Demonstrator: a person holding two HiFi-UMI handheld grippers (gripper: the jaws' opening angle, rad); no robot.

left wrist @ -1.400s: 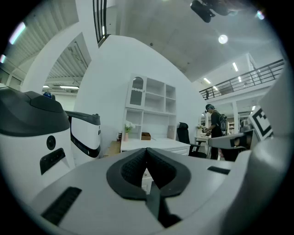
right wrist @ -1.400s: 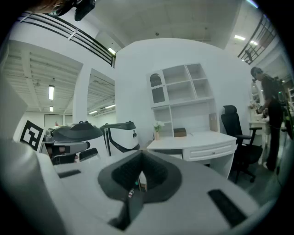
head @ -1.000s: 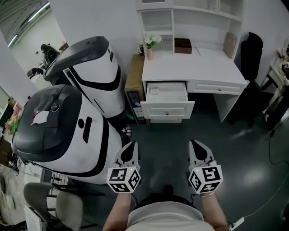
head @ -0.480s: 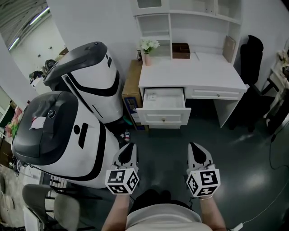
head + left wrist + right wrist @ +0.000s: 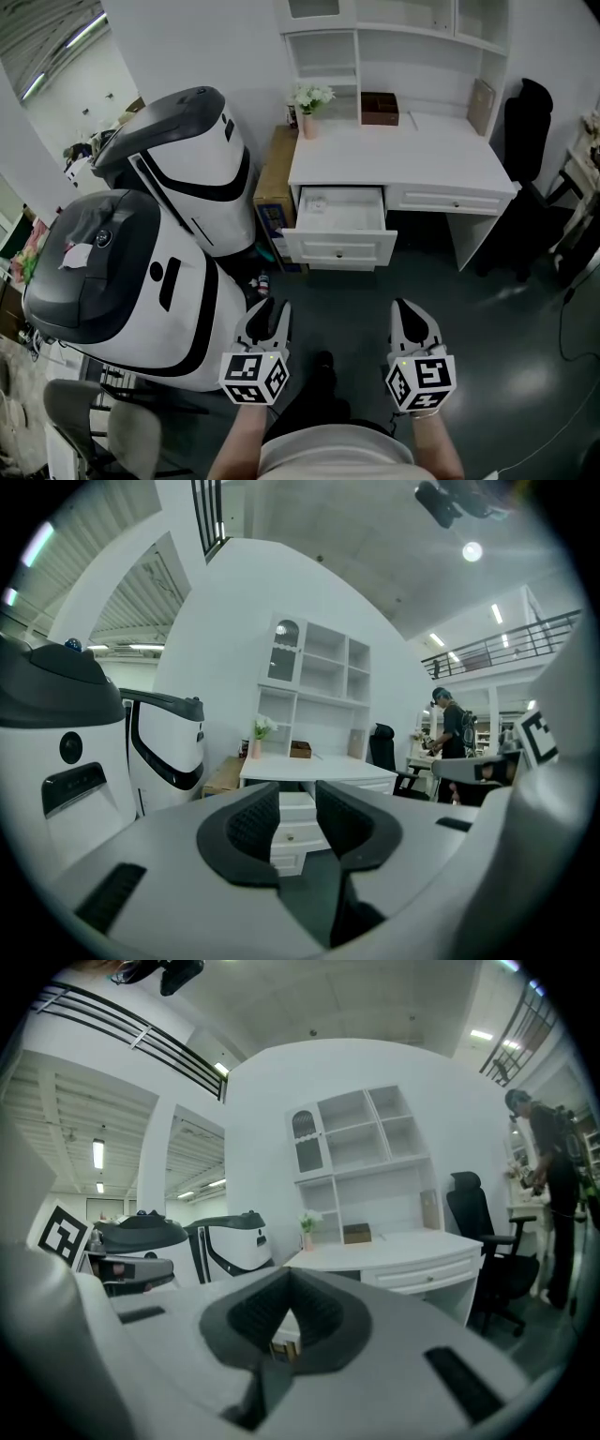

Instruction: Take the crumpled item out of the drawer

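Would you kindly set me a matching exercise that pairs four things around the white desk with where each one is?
1 drawer
2 flower vase
3 brown box
4 black chair

A on the floor, right of the desk
B pulled open under the desktop
C desktop's back left corner
D back of the desktop, near its middle

Pairs: 1-B, 2-C, 3-D, 4-A

White drawer (image 5: 339, 248) pulled open, level. Small pale crumpled item (image 5: 318, 200) inside, back-left corner; too small for detail.

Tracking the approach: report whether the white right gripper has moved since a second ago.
Yes: the right gripper is slightly nearer the open white desk drawer; less dark floor between.
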